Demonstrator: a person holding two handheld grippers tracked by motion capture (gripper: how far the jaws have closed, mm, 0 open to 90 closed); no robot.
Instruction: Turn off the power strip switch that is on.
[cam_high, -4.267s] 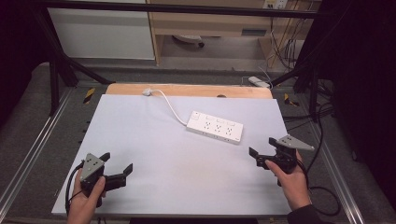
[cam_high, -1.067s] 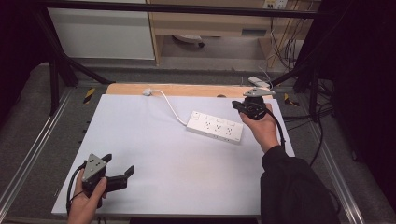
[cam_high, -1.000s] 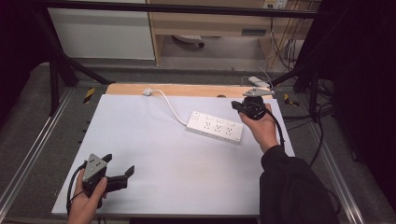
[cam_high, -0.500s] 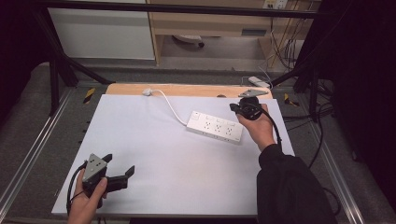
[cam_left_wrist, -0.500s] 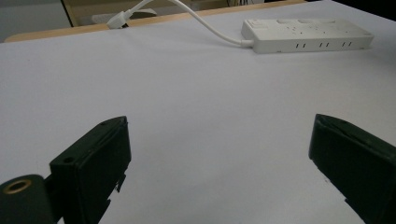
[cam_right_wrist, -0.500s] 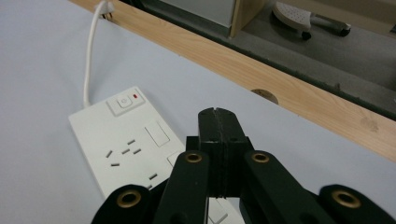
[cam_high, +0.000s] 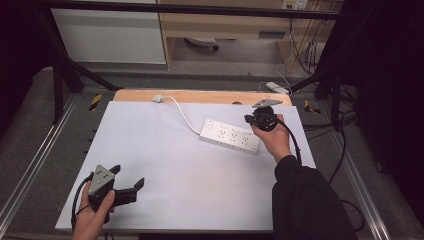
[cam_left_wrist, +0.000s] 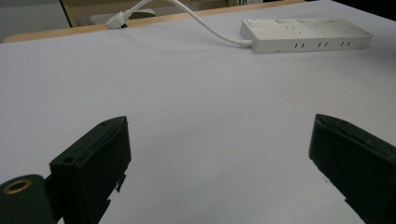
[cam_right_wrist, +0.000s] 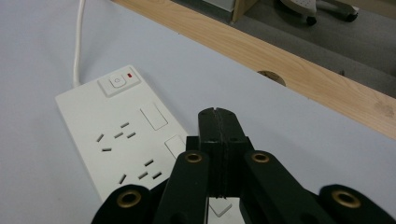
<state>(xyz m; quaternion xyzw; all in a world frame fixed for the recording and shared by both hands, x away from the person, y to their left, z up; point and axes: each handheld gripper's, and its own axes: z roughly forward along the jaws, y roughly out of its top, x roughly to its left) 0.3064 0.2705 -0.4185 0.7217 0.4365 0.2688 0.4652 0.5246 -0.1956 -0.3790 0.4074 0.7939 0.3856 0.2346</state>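
Left tool (cam_high: 131, 189): held in the person's left hand (cam_high: 92, 216) at the near left corner of the worktop, black jaws spread wide apart with nothing between them; in the left gripper view the two jaws stand at either side with bare surface between.
Worktop (cam_high: 165, 165): flat white sheet covering the surface, with a light wooden strip (cam_high: 200, 96) along its far edge.
Right hand (cam_high: 272, 140): reaches in from the near right in a dark sleeve (cam_high: 305, 200), holding the right tool over the right end of the strip.
Right tool (cam_high: 250, 119): jaws pressed together, gripping nothing; in the right gripper view the closed tips (cam_right_wrist: 218, 122) hang just above the socket face.
Power strip (cam_high: 230, 136): long white plastic multi-socket block lying flat, right of centre and toward the far side, angled slightly; in the right gripper view its square switch (cam_right_wrist: 117, 81) with a small red light sits at the cable end.
White cable (cam_high: 182, 114): runs from the strip's left end toward the far left.
White plug (cam_high: 158, 98): lies on the wooden strip at the far edge, at the cable's end.
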